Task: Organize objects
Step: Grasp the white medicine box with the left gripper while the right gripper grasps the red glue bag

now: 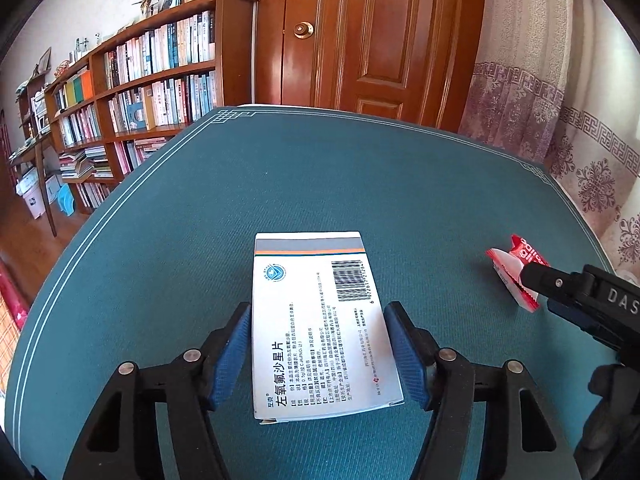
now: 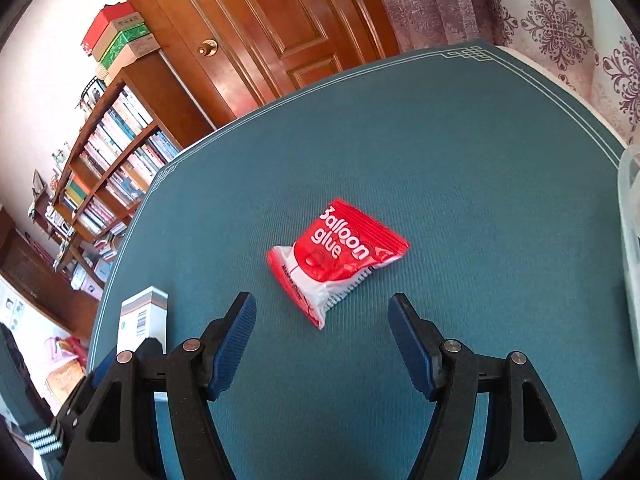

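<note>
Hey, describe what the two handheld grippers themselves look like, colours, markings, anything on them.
Both look alike: the left gripper and the right gripper have black angular plastic frames with triangular cut-outs, round silver pivot pins, and blue ribbed pads lining the inside of each finger. Seen from the left wrist camera, the right gripper's black body carries white letters "DAS", cut off by the picture's edge.

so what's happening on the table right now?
A person is tidying a teal-covered table with two handheld grippers. The left gripper is shut on a white medicine box, its blue pads against the box's long sides. The right gripper is open and lined up just short of a red "Balloon glue" packet, which lies flat and untouched. A clear plastic container sits at the table's right edge.
</note>
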{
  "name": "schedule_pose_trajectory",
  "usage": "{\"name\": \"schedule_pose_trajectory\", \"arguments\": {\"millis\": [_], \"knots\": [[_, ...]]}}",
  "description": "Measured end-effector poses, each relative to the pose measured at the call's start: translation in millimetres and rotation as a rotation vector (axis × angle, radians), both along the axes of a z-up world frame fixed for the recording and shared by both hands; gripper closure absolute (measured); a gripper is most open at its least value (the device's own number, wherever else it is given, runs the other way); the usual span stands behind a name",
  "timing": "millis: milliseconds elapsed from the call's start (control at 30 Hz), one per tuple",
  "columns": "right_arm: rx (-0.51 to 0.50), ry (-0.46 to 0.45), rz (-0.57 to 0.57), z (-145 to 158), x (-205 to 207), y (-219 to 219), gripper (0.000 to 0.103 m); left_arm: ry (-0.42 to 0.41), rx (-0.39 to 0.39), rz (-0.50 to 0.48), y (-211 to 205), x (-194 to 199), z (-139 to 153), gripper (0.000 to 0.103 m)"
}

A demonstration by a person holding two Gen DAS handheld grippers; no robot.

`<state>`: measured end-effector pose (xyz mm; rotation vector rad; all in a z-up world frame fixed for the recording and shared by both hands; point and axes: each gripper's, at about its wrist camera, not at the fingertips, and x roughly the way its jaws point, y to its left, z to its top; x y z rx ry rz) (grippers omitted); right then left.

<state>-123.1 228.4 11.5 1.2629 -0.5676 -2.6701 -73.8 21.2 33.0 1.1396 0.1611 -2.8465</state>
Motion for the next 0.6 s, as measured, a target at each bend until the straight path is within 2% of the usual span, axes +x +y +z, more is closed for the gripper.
{"name": "schedule_pose_trajectory", "arguments": {"millis": [267,500,567,600], "knots": [[0.083,0.0,-0.029,-2.0,-38.1,-13.9,0.033,-0.02,0.014,0.004,1.5,-0.4,-4.3,0.034],[0.242,0.025,-0.013,-4.1,-37.7,-35.6,0.033,-0.03,0.027,0.006,-0.9,-2.3,-6.3,0.034],[0.286,0.029,-0.015,-4.9,-34.7,-39.2,0.038,-0.03,0.027,-0.002,0.5,-1.4,-6.3,0.034],[0.309,0.032,-0.015,-4.9,-33.4,-40.7,0.044,-0.031,0.028,-0.007,0.9,-1.0,-6.4,0.034]]}}
